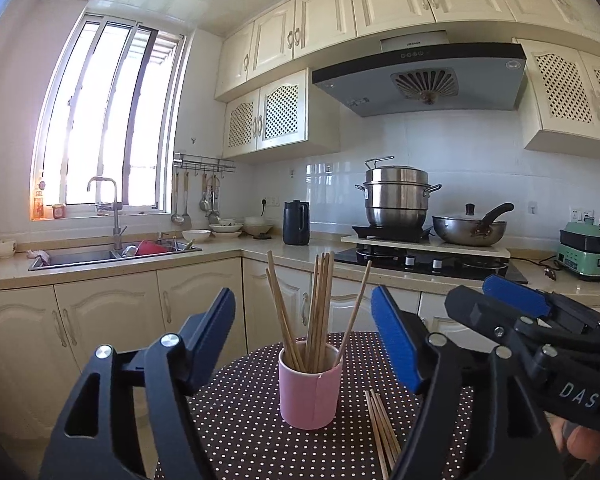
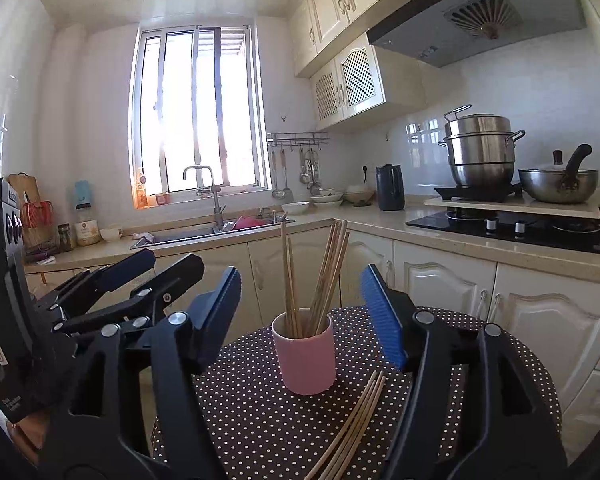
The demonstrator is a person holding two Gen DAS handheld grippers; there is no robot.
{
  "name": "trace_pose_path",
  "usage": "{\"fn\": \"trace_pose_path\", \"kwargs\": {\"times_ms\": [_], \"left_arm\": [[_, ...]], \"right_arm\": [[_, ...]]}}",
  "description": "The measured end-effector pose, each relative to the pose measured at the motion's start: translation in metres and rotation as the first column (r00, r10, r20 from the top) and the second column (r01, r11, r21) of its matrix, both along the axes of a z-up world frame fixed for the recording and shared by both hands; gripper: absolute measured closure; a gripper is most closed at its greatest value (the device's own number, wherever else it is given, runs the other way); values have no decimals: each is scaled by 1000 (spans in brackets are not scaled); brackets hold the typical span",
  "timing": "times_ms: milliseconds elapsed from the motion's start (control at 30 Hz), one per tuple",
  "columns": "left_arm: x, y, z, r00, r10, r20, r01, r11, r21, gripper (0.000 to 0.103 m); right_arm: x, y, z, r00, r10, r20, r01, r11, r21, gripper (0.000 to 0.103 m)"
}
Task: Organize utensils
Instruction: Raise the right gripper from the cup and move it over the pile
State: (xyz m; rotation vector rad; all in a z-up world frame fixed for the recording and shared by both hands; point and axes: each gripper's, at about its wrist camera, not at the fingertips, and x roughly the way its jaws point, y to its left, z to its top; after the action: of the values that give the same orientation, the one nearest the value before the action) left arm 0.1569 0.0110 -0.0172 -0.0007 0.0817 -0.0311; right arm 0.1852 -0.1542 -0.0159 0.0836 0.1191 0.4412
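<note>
A pink cup [image 1: 309,390] stands on the polka-dot round table [image 1: 244,432] and holds several wooden chopsticks [image 1: 320,308] upright. Several loose chopsticks [image 1: 382,430] lie on the cloth to the cup's right. My left gripper [image 1: 303,332] is open and empty, its blue pads on either side of the cup, nearer the camera. In the right wrist view the cup [image 2: 305,358] sits ahead of my right gripper [image 2: 300,308], which is open and empty. The loose chopsticks [image 2: 356,428] lie below its right finger. The left gripper [image 2: 112,280] shows at the left.
The right gripper [image 1: 512,312] shows at the right of the left wrist view. Behind the table run kitchen cabinets, a sink [image 1: 100,256], a stove [image 1: 428,264] with a steamer pot [image 1: 396,196] and a wok [image 1: 470,230], and a dark kettle [image 1: 296,222].
</note>
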Motion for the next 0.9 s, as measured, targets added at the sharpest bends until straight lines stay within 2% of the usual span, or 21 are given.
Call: {"fn": "trace_pose_path", "kwargs": {"times_ms": [333,633,767,900], "left_arm": [[-22,-24,-1,1000,-7,20,6,998,57,28],[-9,-44,-14,999,-28,-29,30,997,75,27],[4,-53,-24,995,-49,-82,55,996,71,26],[29,-61,-42,975,-85,-204,101,993,66,26]], "right_arm": [[-19,-22,-7,999,-32,5,32,999,-6,36],[-14,-42,-23,998,-55,-39,55,998,-5,34],[-7,-52,-34,995,-69,-64,69,998,-5,34],[2,-60,-47,991,-89,-100,89,996,-8,32]]}}
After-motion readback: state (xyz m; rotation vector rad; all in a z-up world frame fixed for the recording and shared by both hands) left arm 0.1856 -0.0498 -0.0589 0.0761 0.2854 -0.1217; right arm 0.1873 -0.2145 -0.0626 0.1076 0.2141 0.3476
